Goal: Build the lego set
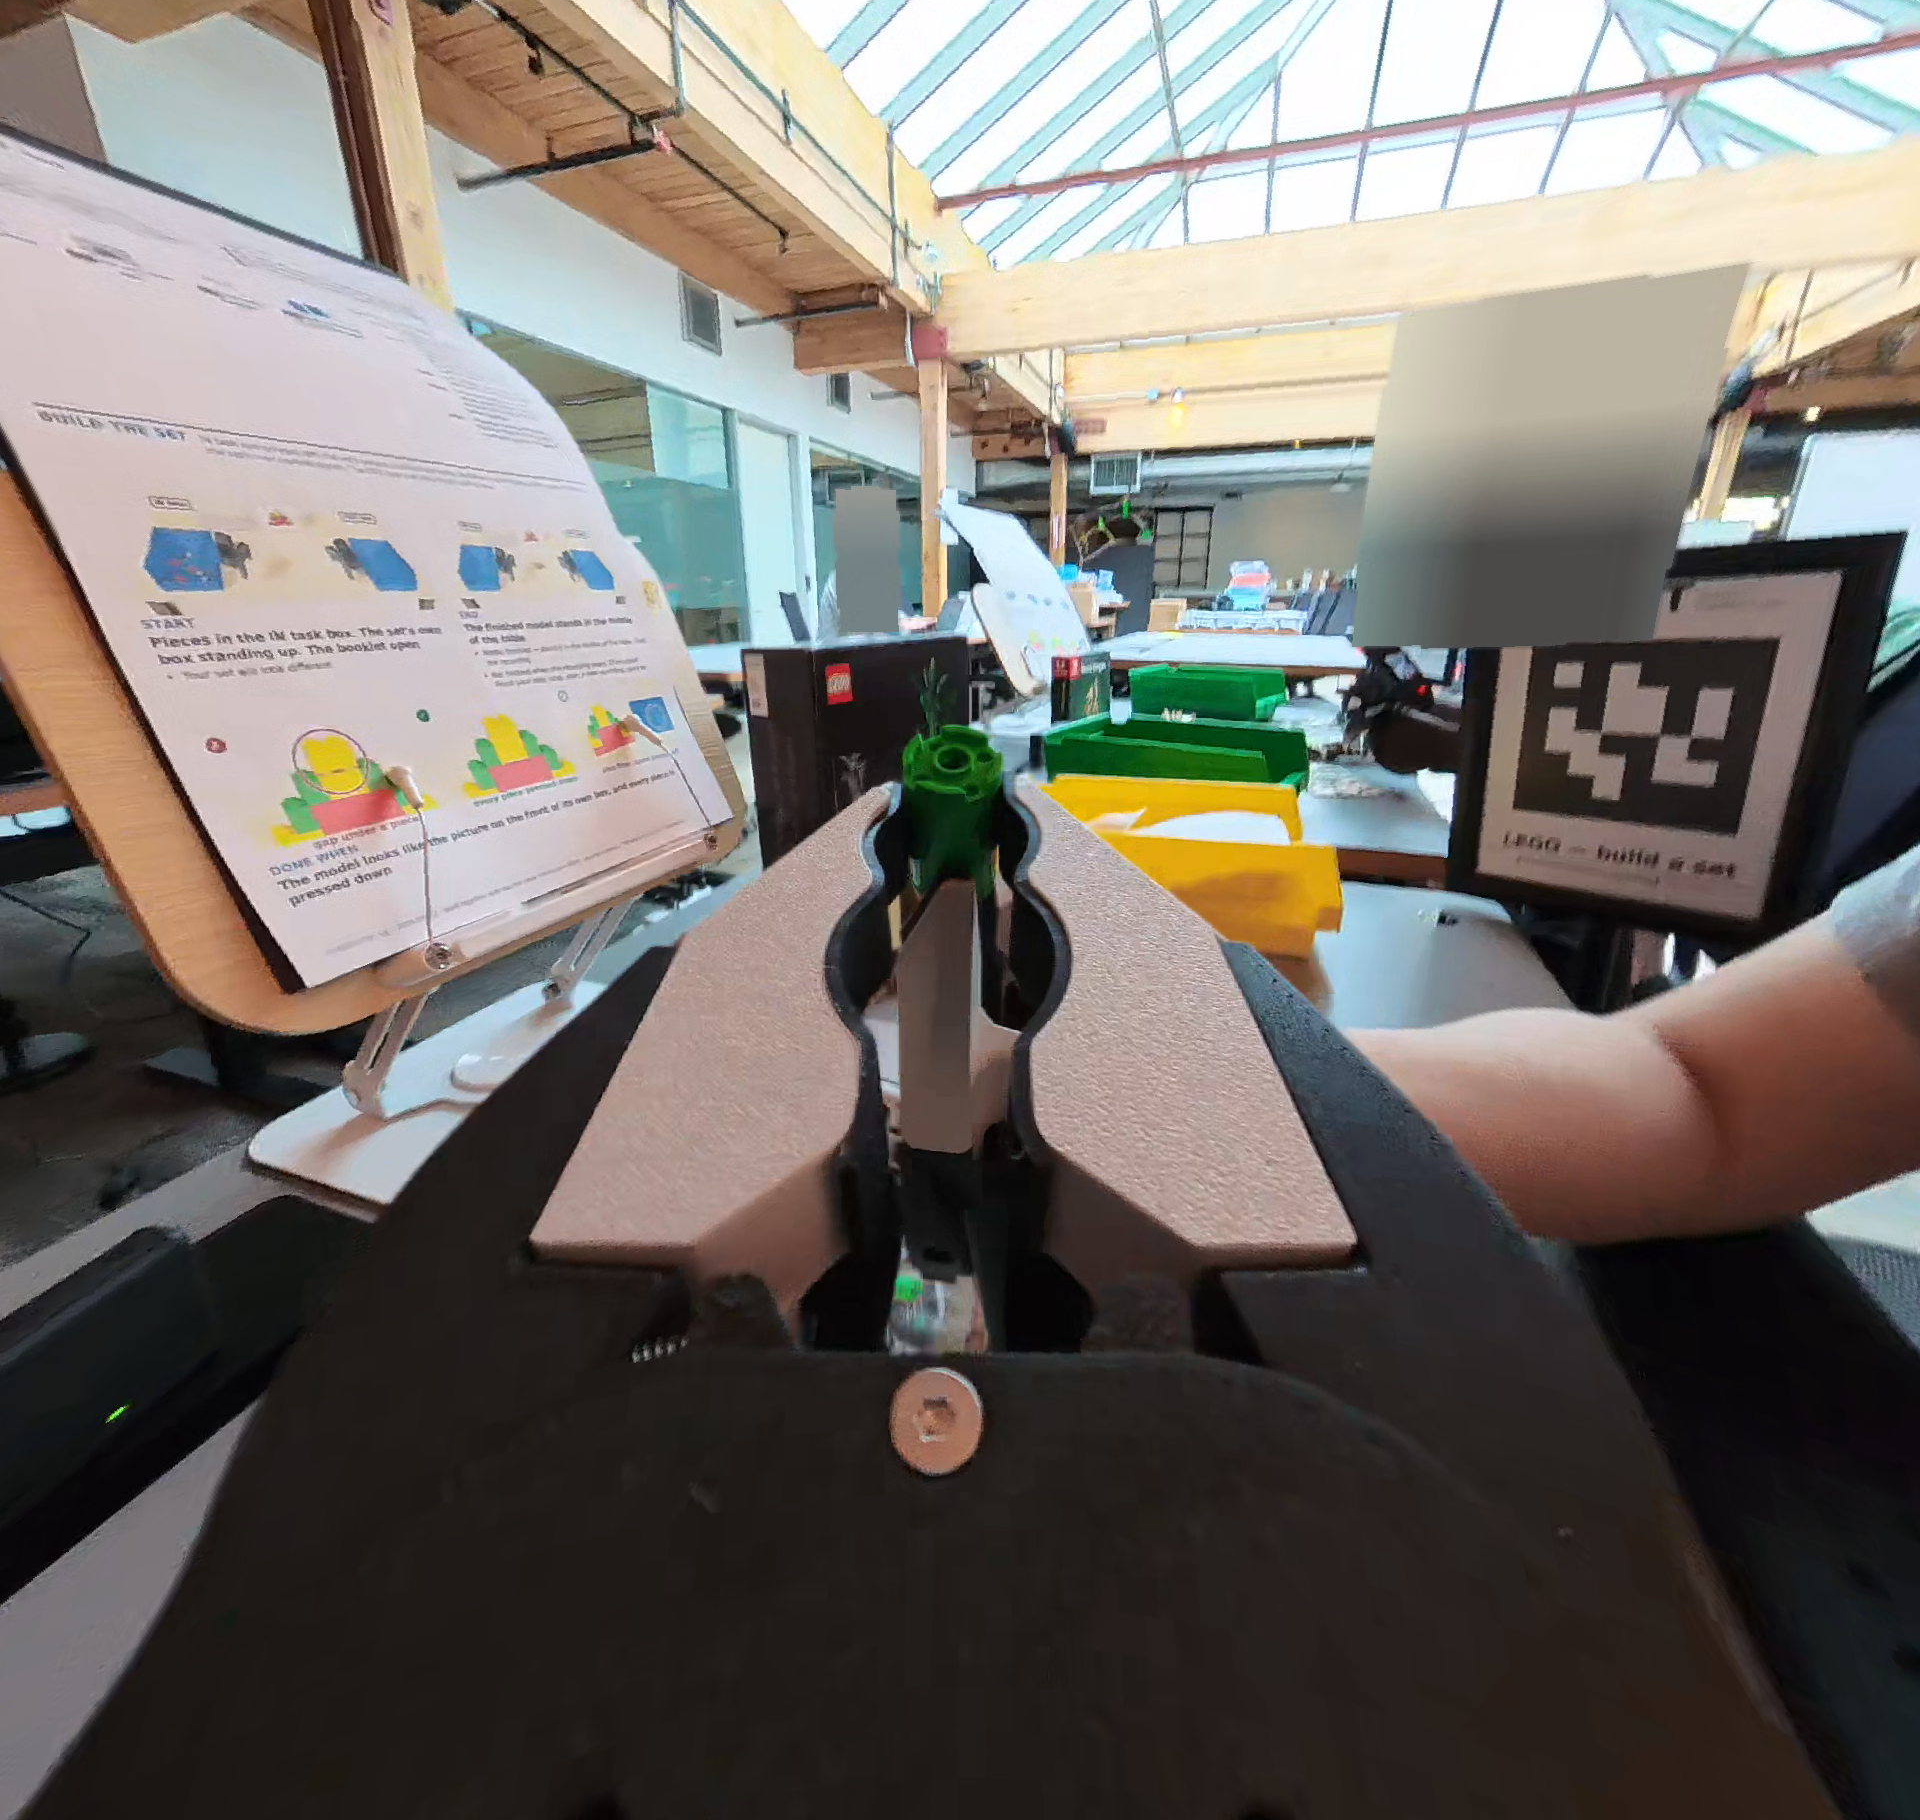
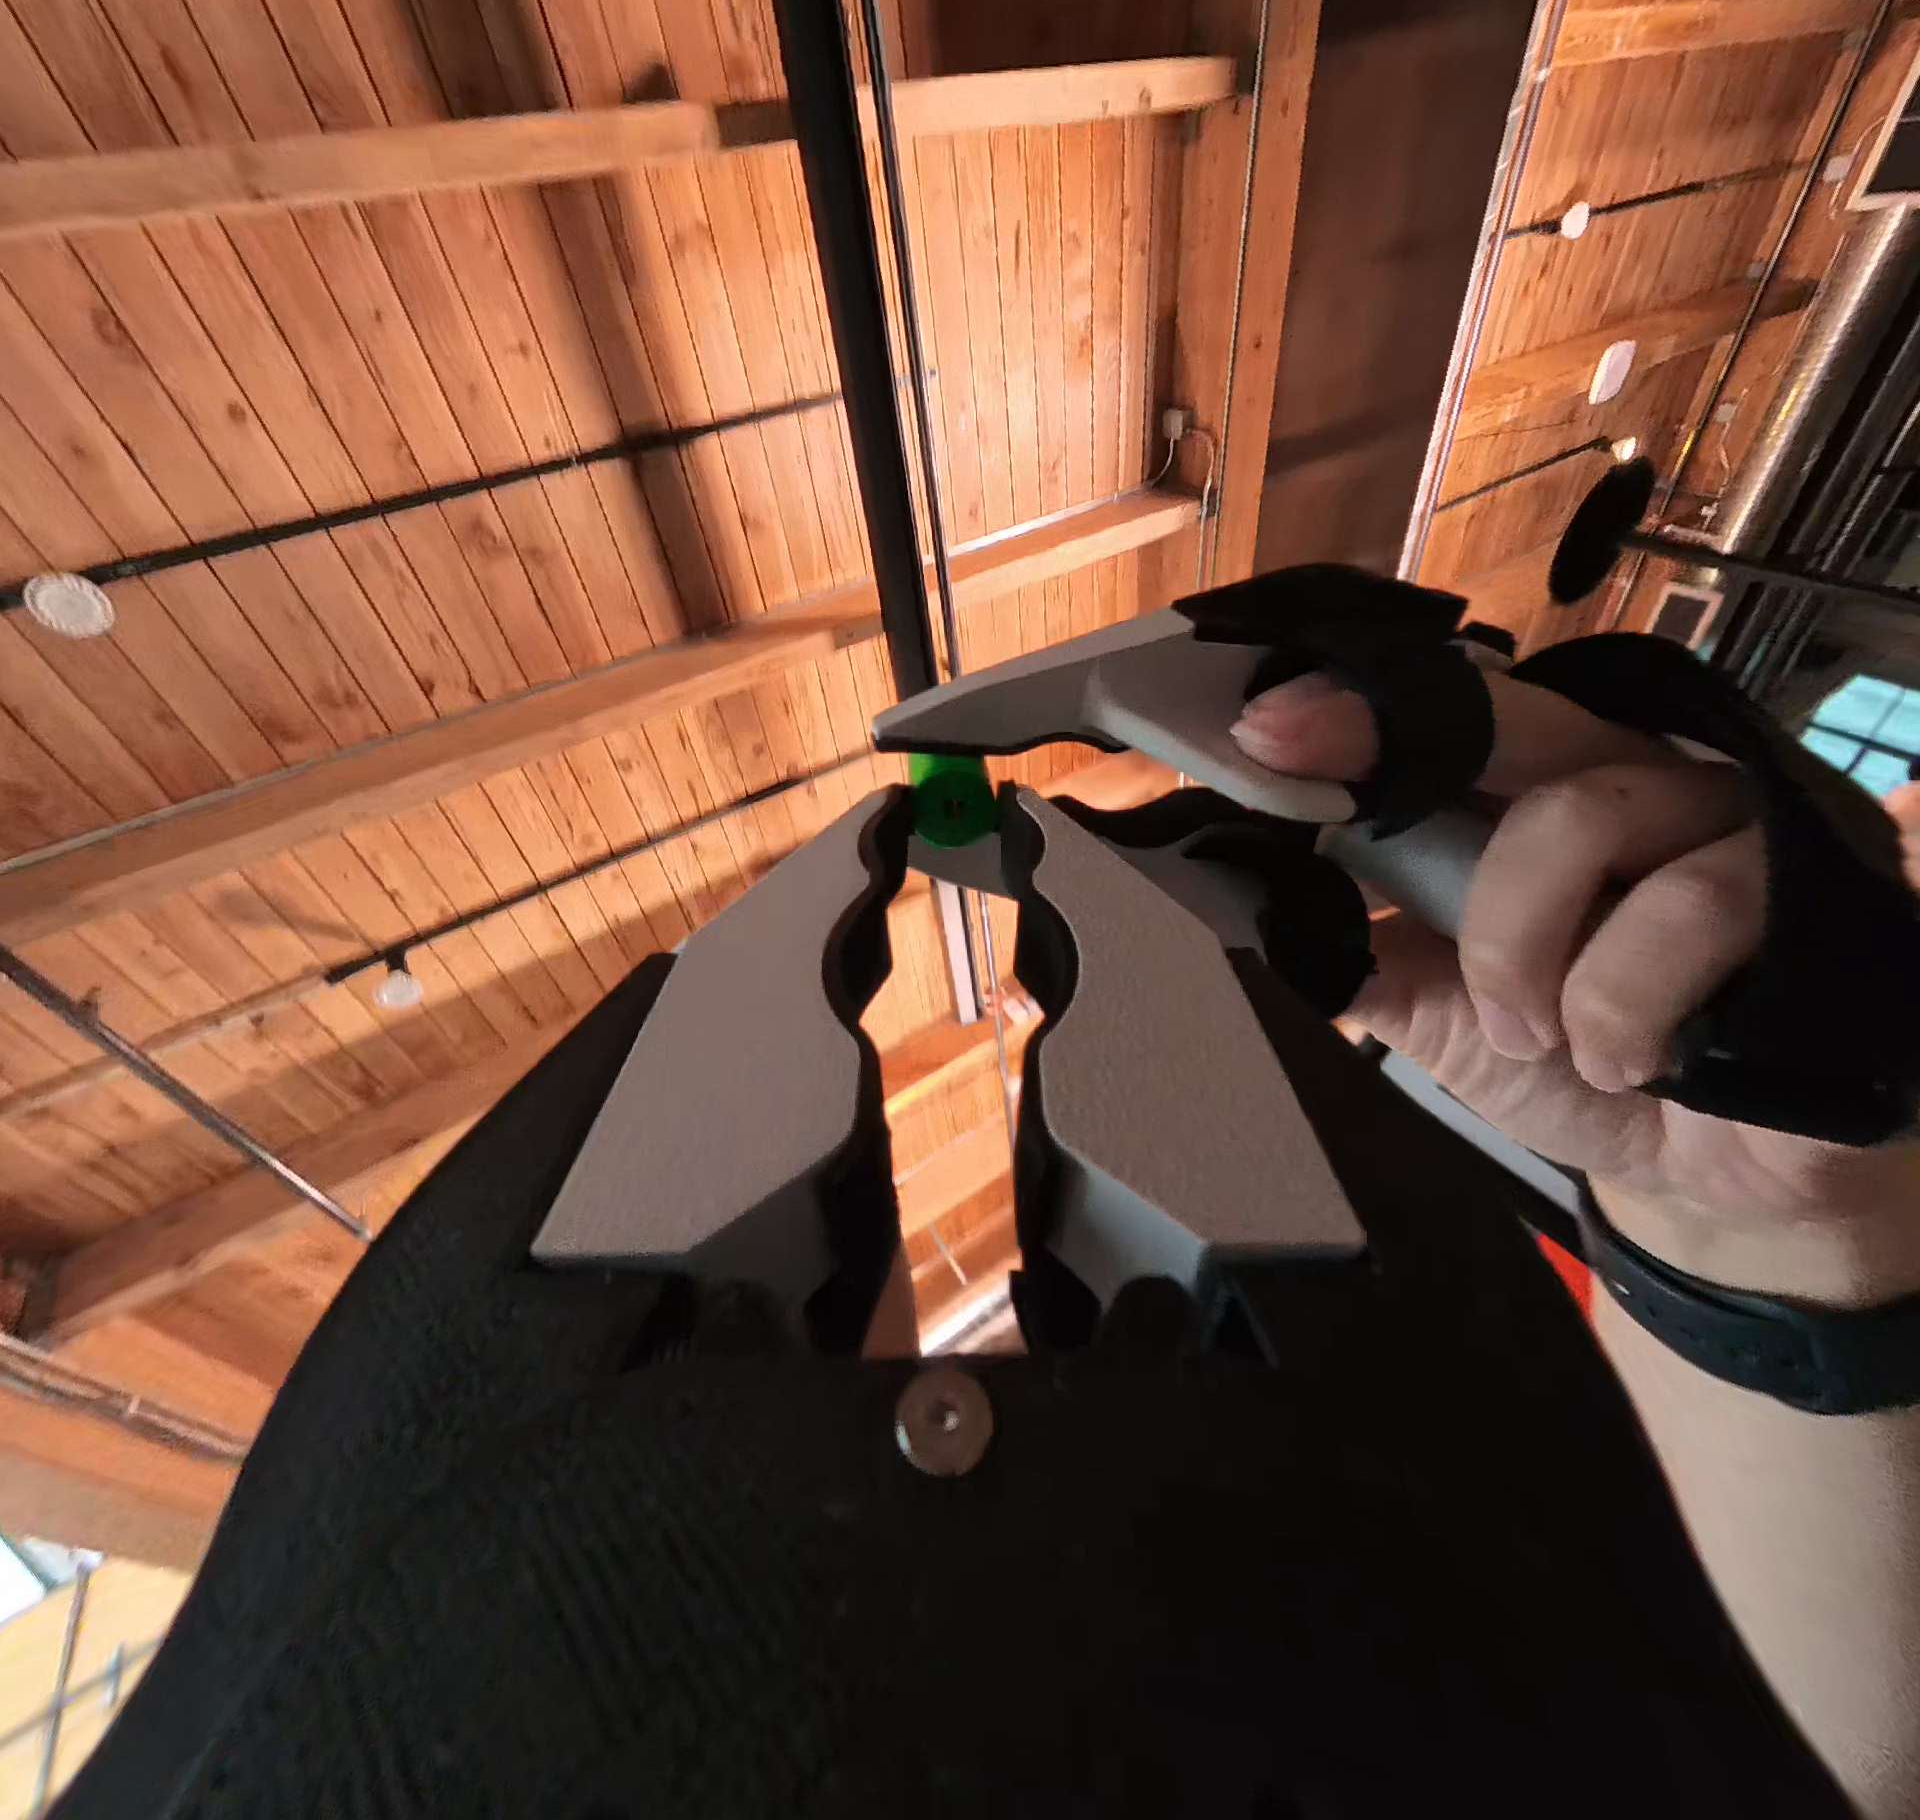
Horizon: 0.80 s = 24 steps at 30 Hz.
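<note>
Both the left gripper (image 1: 951,814) and right gripper (image 2: 951,820) clamp one small green round Lego stem piece (image 1: 948,783) at their tips; it looks light, rigid and slick, best pinched across its sides.

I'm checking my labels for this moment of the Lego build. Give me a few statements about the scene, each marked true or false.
The left tool grips a green piece at its tips. True.
The right wrist view looks down at a table. False: it looks up at a wooden ceiling.
The yellow bins sit nearer the left camera than the green bins. True.
The instruction sheet lies flat. False: it leans on a tilted stand.
The right tool is wide open. False: it closes on the green piece too.
</note>
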Tool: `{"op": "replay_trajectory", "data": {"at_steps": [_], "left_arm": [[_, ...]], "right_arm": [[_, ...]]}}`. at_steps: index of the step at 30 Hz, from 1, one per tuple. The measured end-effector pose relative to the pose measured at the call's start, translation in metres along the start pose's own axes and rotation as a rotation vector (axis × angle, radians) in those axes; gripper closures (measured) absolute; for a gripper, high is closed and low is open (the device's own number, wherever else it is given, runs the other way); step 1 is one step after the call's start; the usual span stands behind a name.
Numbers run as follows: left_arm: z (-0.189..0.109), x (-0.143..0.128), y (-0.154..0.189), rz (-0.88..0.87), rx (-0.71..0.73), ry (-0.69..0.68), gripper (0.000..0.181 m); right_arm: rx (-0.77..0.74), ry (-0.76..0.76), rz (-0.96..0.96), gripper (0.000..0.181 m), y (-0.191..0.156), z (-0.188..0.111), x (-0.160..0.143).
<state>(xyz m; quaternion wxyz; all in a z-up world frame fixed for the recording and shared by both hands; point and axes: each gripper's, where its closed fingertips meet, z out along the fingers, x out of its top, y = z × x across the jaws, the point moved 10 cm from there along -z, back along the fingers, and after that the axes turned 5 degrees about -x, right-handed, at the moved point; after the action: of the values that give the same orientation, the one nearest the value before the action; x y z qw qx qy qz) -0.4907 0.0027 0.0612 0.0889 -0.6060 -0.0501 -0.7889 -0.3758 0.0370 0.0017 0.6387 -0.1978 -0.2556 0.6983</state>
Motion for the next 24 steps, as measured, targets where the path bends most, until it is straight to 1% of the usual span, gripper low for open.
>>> {"op": "replay_trajectory", "data": {"at_steps": [1, 2, 3, 5, 6, 7, 8, 9, 10, 11, 12, 13, 15, 17, 19, 21, 22, 24], "left_arm": [[0.001, 0.000, 0.001, 0.000, -0.004, -0.034, 0.167], [0.001, 0.001, 0.001, -0.002, -0.003, -0.065, 0.167], [0.000, 0.002, 0.001, 0.001, 0.008, -0.100, 0.167], [-0.002, 0.001, 0.001, 0.023, 0.044, -0.225, 0.167], [-0.003, 0.000, 0.002, 0.039, 0.070, -0.304, 0.166], [-0.003, 0.000, 0.003, 0.056, 0.084, -0.360, 0.167], [-0.002, 0.001, 0.006, 0.047, 0.061, -0.391, 0.167], [-0.002, 0.001, 0.009, -0.006, 0.009, -0.421, 0.167], [-0.001, 0.002, 0.011, -0.091, -0.060, -0.448, 0.167], [-0.001, 0.001, 0.013, -0.178, -0.116, -0.468, 0.167], [-0.002, 0.000, 0.012, -0.244, -0.130, -0.478, 0.166], [-0.002, -0.002, 0.011, -0.295, -0.152, -0.481, 0.166], [-0.003, -0.008, 0.013, -0.423, -0.250, -0.504, 0.166], [-0.002, -0.015, 0.012, -0.521, -0.286, -0.536, 0.167], [-0.001, -0.021, 0.010, -0.568, -0.300, -0.547, 0.167], [0.000, -0.023, 0.008, -0.604, -0.299, -0.532, 0.166], [-0.001, -0.023, 0.006, -0.625, -0.297, -0.518, 0.166], [-0.003, -0.023, 0.002, -0.651, -0.290, -0.488, 0.167]], "right_arm": [[-0.039, -0.045, -0.025, 0.156, 0.002, -0.004, 0.004], [-0.113, -0.085, -0.073, 0.144, 0.003, -0.010, 0.008], [-0.190, -0.114, -0.152, 0.140, 0.000, -0.016, 0.014], [-0.364, -0.149, -0.396, 0.146, -0.017, -0.025, 0.023], [-0.466, -0.173, -0.567, 0.153, -0.031, -0.025, 0.025], [-0.587, -0.233, -0.786, 0.155, -0.046, -0.021, 0.022], [-0.702, -0.344, -1.037, 0.154, -0.060, -0.014, 0.012], [-0.783, -0.482, -1.304, 0.154, -0.072, -0.005, -0.002], [-0.840, -0.611, -1.581, 0.150, -0.082, 0.002, -0.019], [-0.880, -0.714, -1.824, 0.138, -0.089, 0.007, -0.034], [-0.897, -0.798, -1.973, 0.136, -0.094, 0.012, -0.045], [-0.915, -0.868, -2.010, 0.136, -0.097, 0.016, -0.053], [-0.912, -0.938, -1.990, 0.125, -0.097, 0.023, -0.064], [-0.945, -1.036, -2.016, 0.124, -0.087, 0.025, -0.069], [-1.006, -1.144, -2.057, 0.125, -0.071, 0.025, -0.072], [-1.061, -1.194, -2.130, 0.132, -0.059, 0.024, -0.073], [-1.055, -1.198, -2.174, 0.138, -0.056, 0.024, -0.073], [-1.064, -1.149, -2.272, 0.151, -0.054, 0.024, -0.071]]}}
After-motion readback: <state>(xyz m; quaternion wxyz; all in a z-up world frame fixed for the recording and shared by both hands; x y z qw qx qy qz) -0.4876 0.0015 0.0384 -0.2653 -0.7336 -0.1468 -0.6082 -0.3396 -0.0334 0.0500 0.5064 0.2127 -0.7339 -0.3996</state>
